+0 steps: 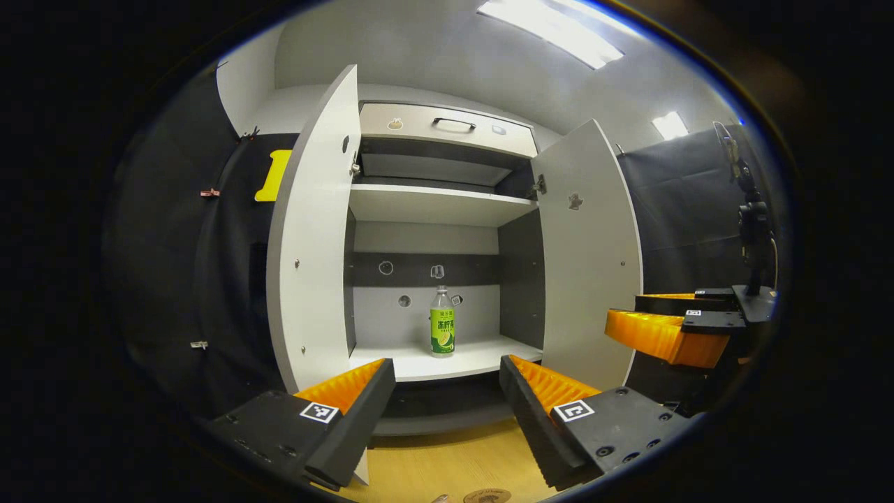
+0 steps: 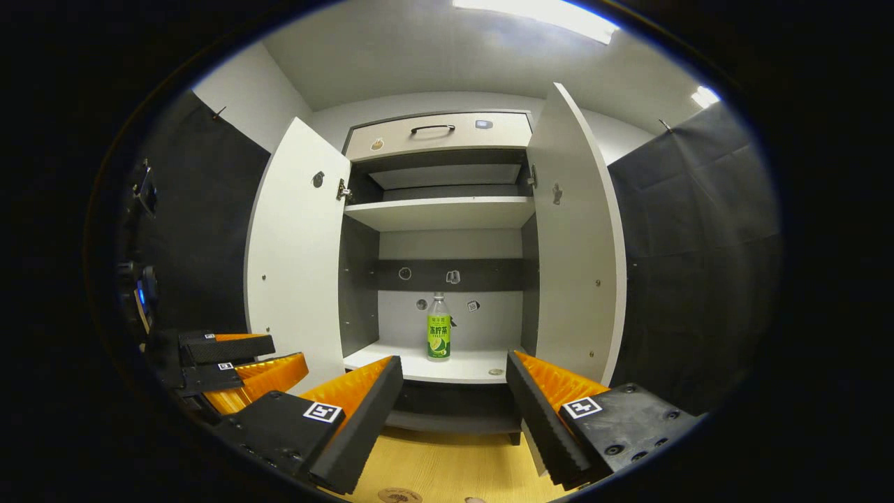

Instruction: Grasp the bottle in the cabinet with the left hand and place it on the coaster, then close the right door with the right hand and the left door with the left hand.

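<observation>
Drawer [image 1: 447, 129]: we see it shut above the shelves, dark handle [image 1: 454, 123] on its front
Upper shelf [image 1: 436, 204]: we see it bare
Ceiling lights [image 1: 552, 28]: lit
Floor [image 1: 447, 464]: pale wood

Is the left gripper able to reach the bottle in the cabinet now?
Probably yes. The left gripper is open and faces the bottle, which stands alone on the lower shelf; both doors are open.

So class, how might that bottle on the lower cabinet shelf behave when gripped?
The bottle stands tall and narrow, so a sideways nudge would probably tip it. It looks like smooth clear plastic, likely slippery and somewhat squeezable. Round-bodied, it would probably roll if toppled.
</observation>
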Demonstrator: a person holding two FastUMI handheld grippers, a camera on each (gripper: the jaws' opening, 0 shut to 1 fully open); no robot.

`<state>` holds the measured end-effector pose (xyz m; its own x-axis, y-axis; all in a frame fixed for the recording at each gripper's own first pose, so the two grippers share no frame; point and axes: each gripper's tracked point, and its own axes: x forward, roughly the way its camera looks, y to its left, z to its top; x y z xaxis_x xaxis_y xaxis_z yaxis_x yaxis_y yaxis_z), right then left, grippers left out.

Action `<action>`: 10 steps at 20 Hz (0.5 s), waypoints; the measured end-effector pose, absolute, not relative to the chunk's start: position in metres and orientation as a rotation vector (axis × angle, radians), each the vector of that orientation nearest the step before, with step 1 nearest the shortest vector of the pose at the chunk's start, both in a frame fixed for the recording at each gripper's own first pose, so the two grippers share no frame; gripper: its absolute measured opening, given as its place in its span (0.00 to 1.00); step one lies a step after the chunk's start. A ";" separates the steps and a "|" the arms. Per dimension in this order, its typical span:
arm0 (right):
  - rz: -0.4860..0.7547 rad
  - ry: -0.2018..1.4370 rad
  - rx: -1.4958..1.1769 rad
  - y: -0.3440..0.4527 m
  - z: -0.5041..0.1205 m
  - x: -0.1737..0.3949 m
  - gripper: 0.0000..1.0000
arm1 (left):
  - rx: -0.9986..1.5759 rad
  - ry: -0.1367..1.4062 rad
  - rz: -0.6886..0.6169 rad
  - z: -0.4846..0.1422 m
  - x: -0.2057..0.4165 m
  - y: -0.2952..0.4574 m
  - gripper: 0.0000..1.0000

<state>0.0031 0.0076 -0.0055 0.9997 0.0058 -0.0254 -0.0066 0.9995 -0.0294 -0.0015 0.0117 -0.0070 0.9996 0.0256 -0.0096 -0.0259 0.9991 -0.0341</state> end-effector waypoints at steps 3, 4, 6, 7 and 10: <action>0.006 0.027 -0.030 0.011 -0.006 0.003 0.98 | -0.033 0.001 0.016 -0.007 -0.002 0.011 0.95; 0.005 0.026 -0.030 0.012 -0.005 0.003 0.98 | -0.030 -0.002 0.012 -0.005 -0.003 0.011 0.95; -0.003 0.024 -0.033 0.012 -0.005 0.003 0.99 | -0.026 -0.011 0.000 -0.002 -0.001 0.011 0.96; -0.010 0.022 -0.037 0.011 -0.004 0.003 0.99 | -0.022 -0.015 -0.004 -0.002 0.001 0.012 0.96; -0.041 0.027 -0.056 0.005 -0.008 0.001 0.98 | -0.013 -0.018 -0.010 0.000 0.014 0.016 0.96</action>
<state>0.0005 0.0053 -0.0076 0.9988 -0.0418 -0.0253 0.0403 0.9976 -0.0570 0.0137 0.0160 -0.0003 0.9998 -0.0096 0.0179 0.0098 0.9999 -0.0134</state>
